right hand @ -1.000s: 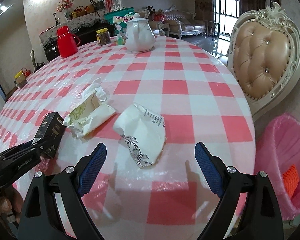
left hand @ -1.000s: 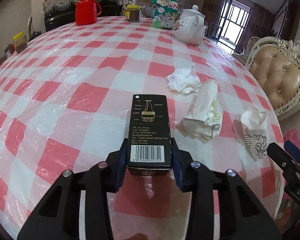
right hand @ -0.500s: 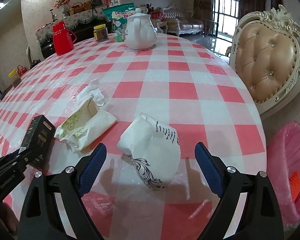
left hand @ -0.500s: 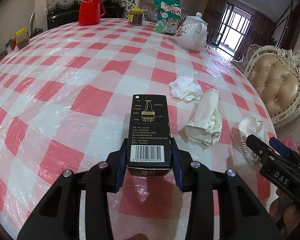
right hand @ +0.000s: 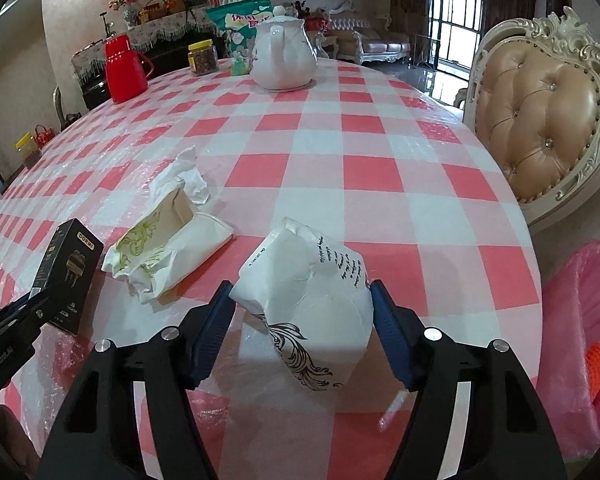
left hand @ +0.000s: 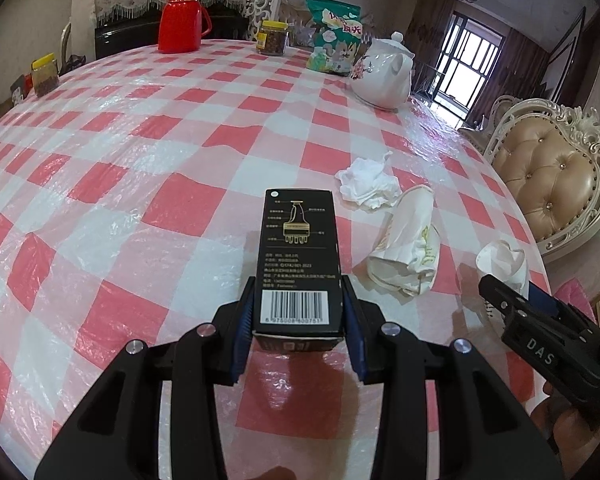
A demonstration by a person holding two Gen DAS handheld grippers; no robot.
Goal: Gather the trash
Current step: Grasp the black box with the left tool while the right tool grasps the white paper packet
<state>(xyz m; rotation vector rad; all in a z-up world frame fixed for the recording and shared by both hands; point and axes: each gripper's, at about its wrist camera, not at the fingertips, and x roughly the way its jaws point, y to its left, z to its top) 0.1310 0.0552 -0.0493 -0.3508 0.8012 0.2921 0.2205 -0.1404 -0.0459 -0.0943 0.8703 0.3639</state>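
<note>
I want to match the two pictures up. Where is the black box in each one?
Left wrist view: the black box sits at the centre, clamped between the left gripper pads, barcode toward the camera.
Right wrist view: the same box is at the left edge, tilted, held above the table.
Shared landmark: the white teapot at the far side of the table.

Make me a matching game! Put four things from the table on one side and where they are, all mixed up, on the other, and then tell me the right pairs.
Things:
1. black box
2. paper cup with black swirls
3. white teapot
4. crumpled tissue

Places:
A. at the far side of the table, beside the green snack bag
B. gripped in the left tongs
C. lying loose on the cloth, beside the flattened cup with green print
D. between the closing right tongs

Pairs: 1-B, 2-D, 3-A, 4-C
</note>
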